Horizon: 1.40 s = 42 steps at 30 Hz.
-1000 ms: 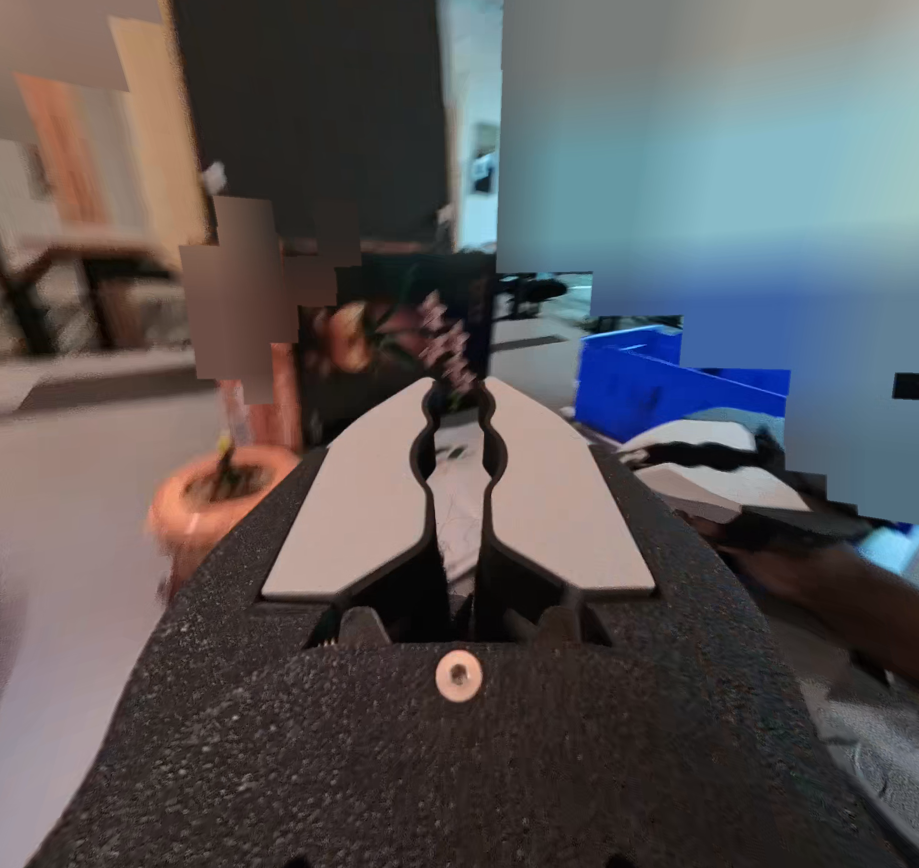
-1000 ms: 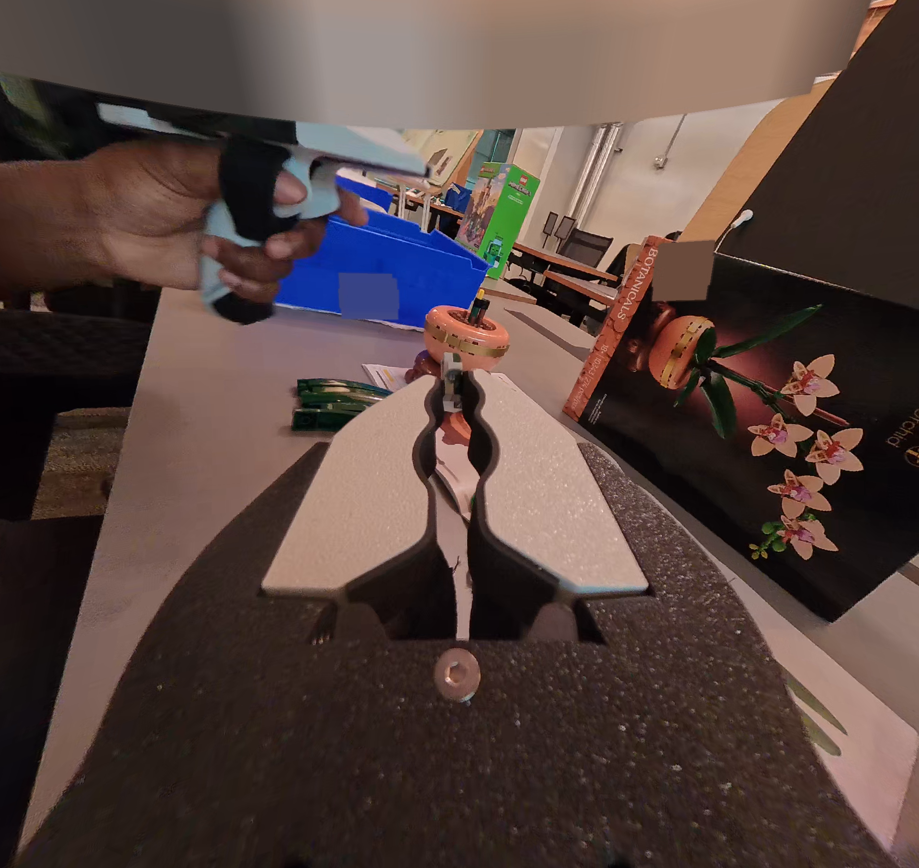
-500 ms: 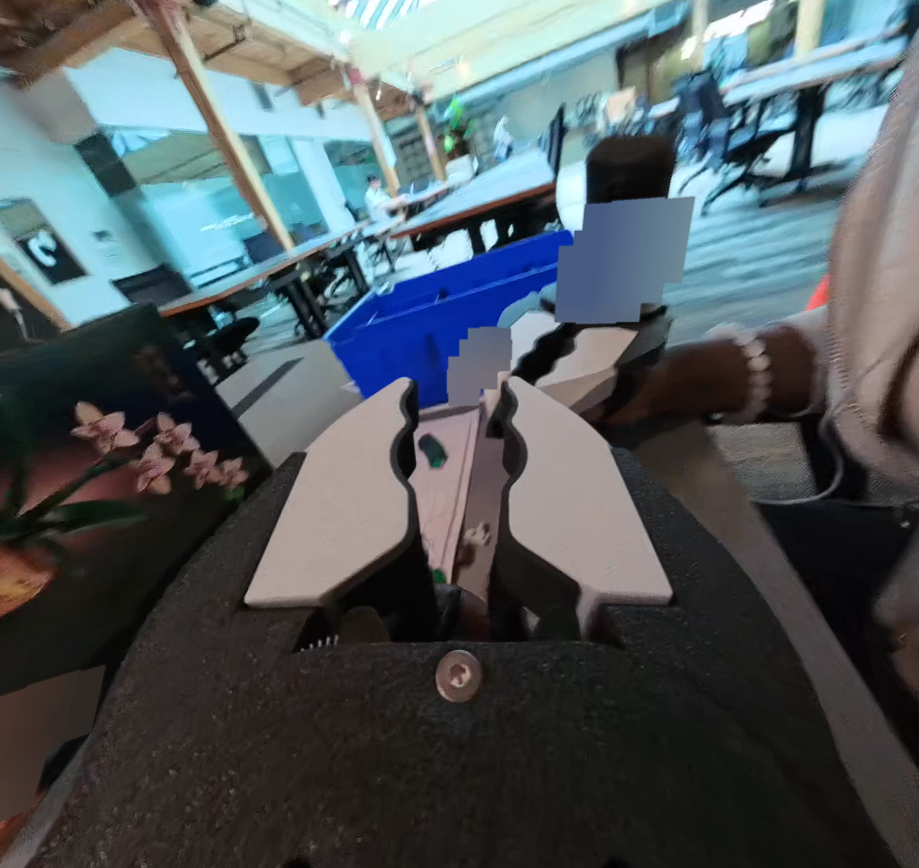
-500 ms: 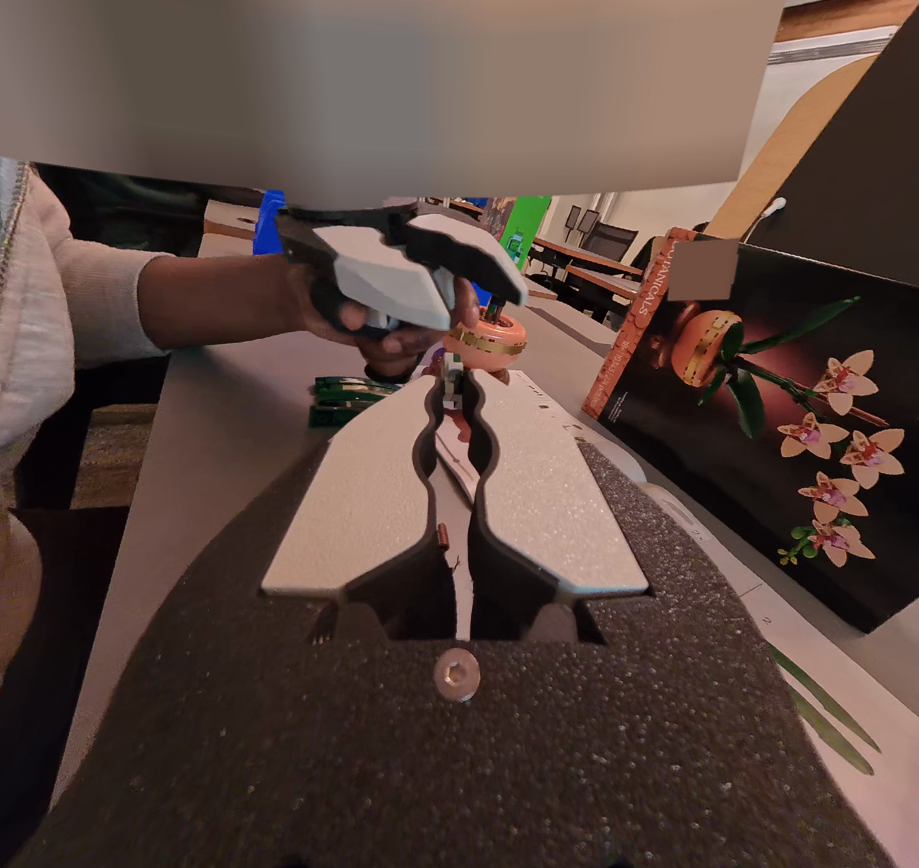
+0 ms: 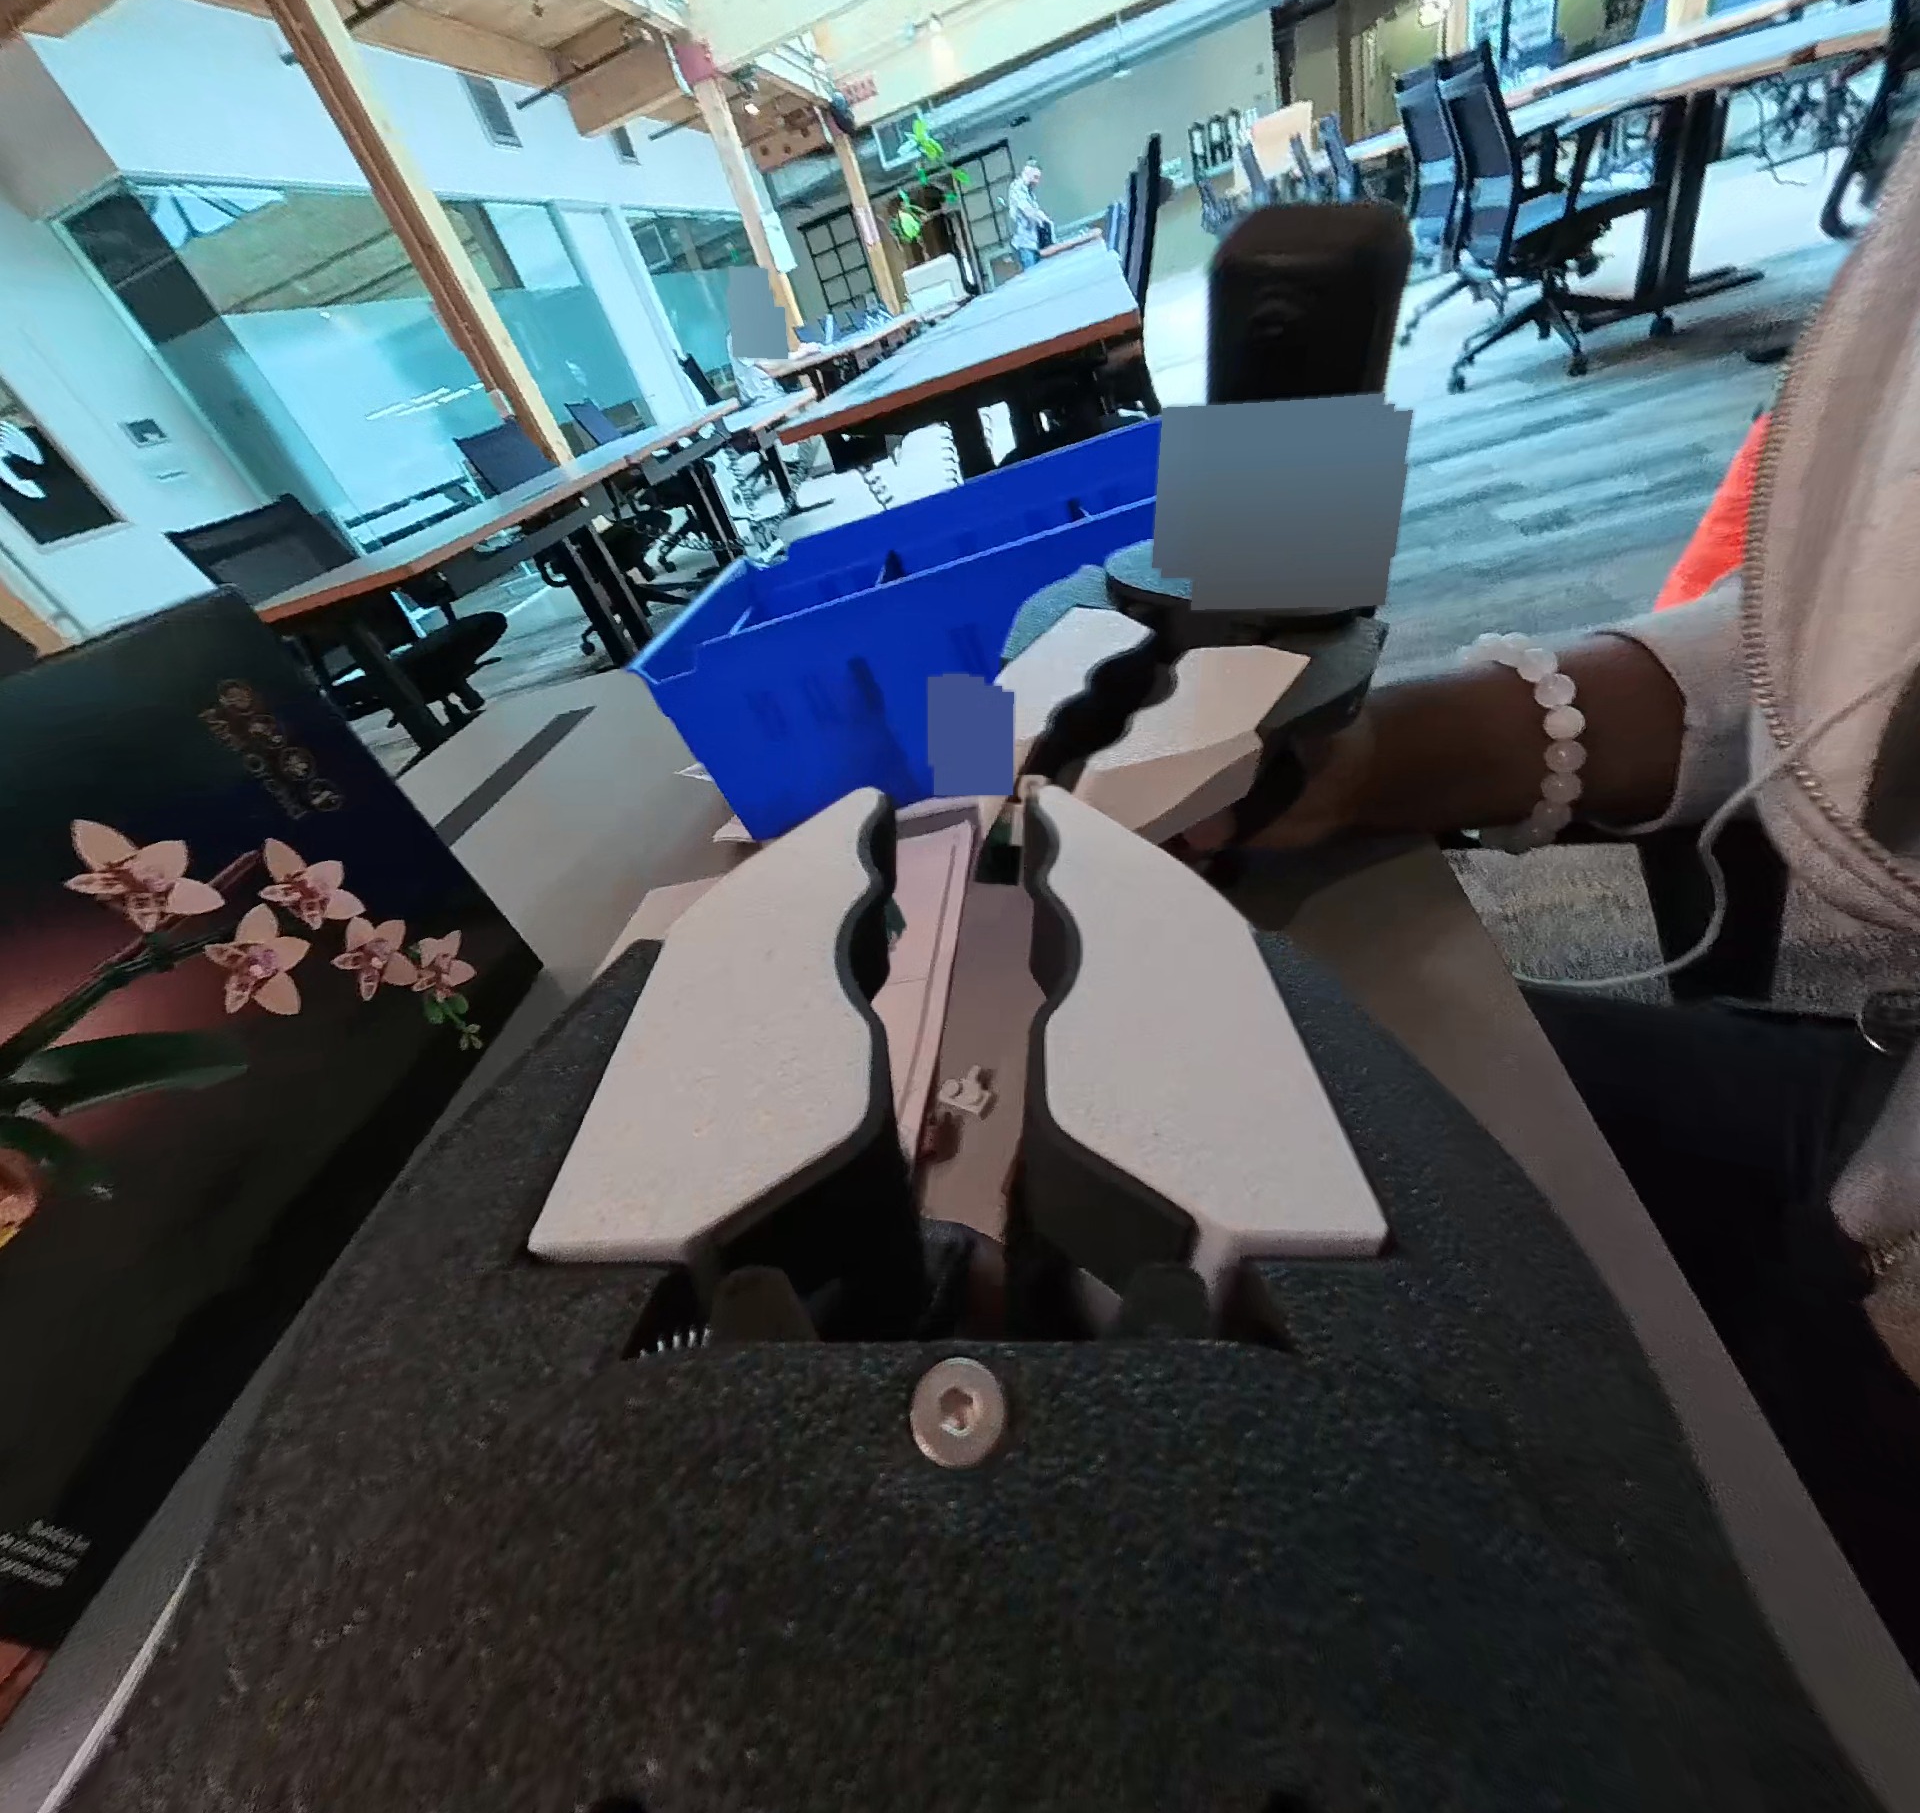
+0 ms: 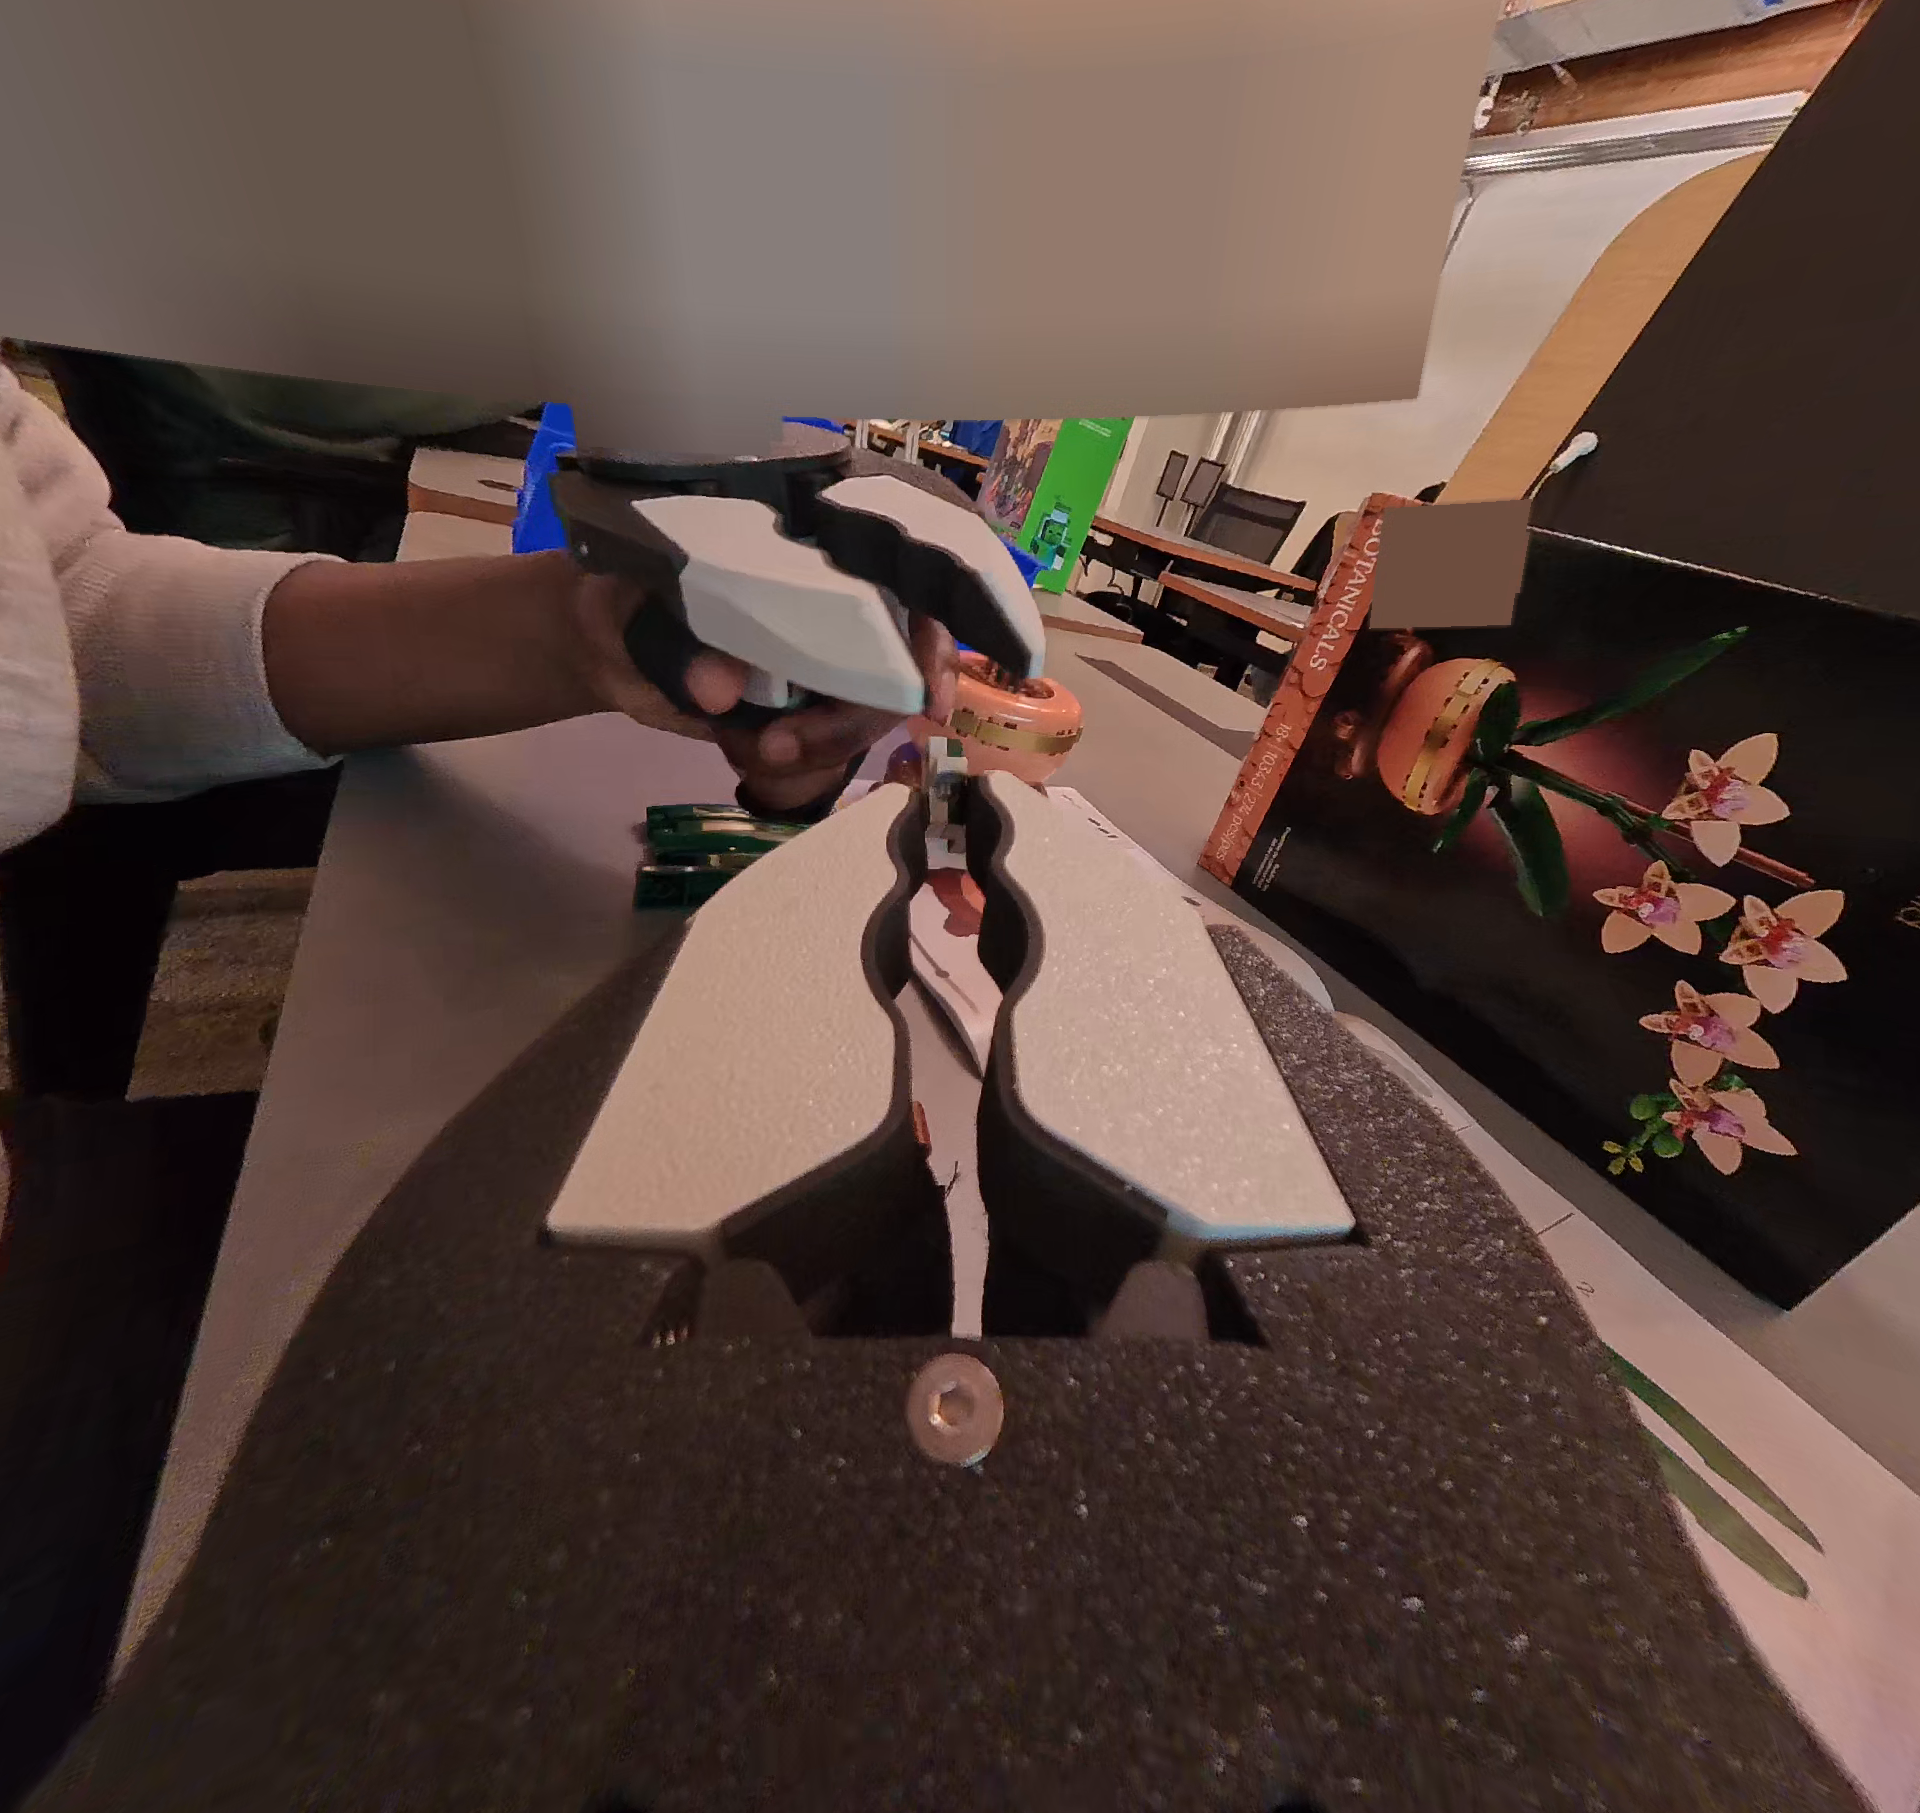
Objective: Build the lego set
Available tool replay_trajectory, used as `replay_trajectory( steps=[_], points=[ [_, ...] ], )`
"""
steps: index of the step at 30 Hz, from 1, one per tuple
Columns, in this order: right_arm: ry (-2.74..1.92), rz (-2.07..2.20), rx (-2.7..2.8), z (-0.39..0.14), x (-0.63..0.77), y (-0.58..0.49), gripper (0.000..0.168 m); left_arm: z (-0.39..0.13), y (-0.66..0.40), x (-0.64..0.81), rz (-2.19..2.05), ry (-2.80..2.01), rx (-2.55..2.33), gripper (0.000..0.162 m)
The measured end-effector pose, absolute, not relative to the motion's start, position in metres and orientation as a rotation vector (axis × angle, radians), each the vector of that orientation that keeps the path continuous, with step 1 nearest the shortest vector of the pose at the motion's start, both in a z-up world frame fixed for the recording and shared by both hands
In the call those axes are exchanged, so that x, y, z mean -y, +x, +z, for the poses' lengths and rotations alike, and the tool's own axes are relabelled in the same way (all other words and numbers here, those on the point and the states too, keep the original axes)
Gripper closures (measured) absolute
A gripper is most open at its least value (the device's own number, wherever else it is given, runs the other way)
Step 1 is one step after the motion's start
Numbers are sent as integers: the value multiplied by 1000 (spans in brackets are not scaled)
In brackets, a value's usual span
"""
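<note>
My right gripper [image 6: 948,795] is shut on a small white lego piece [image 6: 943,813] and holds it above the table. Just beyond it stands the peach lego pot [image 6: 1023,719] with a gold band. My left gripper [image 5: 956,813] is open and empty, with its tips close to the right gripper's tips [image 5: 1039,781]. In the right wrist view the left gripper [image 6: 977,683] hovers over the pot. A small white lego piece [image 5: 964,1088] lies on the instruction sheet [image 5: 935,932] between the left fingers.
The dark lego box [image 6: 1558,880] with orchid art stands along the right; it also shows in the left wrist view [image 5: 208,880]. A blue bin [image 5: 862,662] sits behind. Green lego pieces [image 6: 707,844] lie on the grey table [image 6: 468,880].
My left gripper has swung from facing the box and pot to facing the right gripper and the blue bin, and its jaws have opened wider. The right gripper has kept its piece.
</note>
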State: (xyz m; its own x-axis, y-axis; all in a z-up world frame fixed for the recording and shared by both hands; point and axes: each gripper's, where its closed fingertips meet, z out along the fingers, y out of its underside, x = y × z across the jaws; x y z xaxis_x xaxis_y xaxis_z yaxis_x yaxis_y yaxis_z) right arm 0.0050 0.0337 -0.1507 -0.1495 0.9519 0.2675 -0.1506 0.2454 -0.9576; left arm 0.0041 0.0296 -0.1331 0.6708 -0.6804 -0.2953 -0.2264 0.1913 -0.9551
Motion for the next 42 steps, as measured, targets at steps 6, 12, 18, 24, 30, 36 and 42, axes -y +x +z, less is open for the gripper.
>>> replay_trajectory(
  steps=[6,12,18,24,30,36,42],
  points=[
    [-837,1181,1270,-143,-38,12,161,-102,-32,-40,-335,-1299,-572,159],
    [-853,1151,1256,-145,-40,18,161,-100,-66,-49,-353,-1356,-367,152],
    [-803,1216,1401,-142,-20,1,161,-109,-71,-52,-320,-1431,-366,146],
    [-819,1215,1450,-140,-36,-18,160,-124,-52,-48,-442,-1506,-466,145],
    [-905,1101,1420,-158,-54,-15,161,-160,-79,-61,-159,-1709,-501,143],
    [-1083,1171,1372,-165,-71,-14,161,-167,-59,-54,-308,-1741,-565,143],
    [-1013,1268,1560,-175,-44,-15,161,-168,-32,-37,-499,-1710,-697,142]
  ],
)
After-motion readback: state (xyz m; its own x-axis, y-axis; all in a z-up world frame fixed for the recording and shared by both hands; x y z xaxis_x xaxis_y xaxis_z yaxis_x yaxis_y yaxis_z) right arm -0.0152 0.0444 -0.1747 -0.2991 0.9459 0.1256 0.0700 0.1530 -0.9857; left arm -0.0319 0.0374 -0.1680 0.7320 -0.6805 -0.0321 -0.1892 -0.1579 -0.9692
